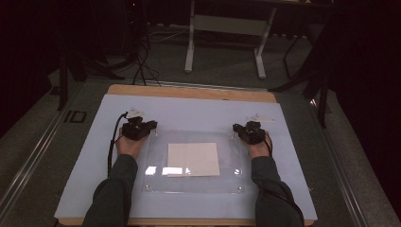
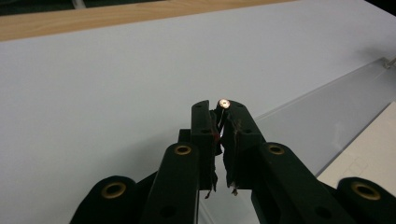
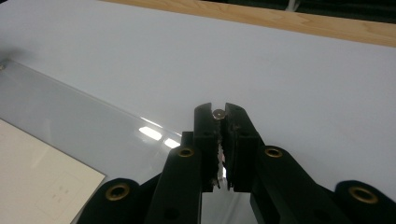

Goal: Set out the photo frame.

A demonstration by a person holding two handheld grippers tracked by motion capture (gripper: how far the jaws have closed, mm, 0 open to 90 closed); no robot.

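Both claws, left [image 1: 152,126] and right [image 1: 235,127], are nearly closed, each pinching a far corner screw [image 2: 224,102] of the clear sheet [image 1: 156,170], with the paper [image 1: 193,159] lying between them under it; nothing looks lifted yet.

dim, dark surroundings | glare on clear sheet [image 1: 156,170] | soft focus

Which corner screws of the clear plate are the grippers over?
The two far ones: left gripper over the far-left screw, right gripper over the far-right screw.
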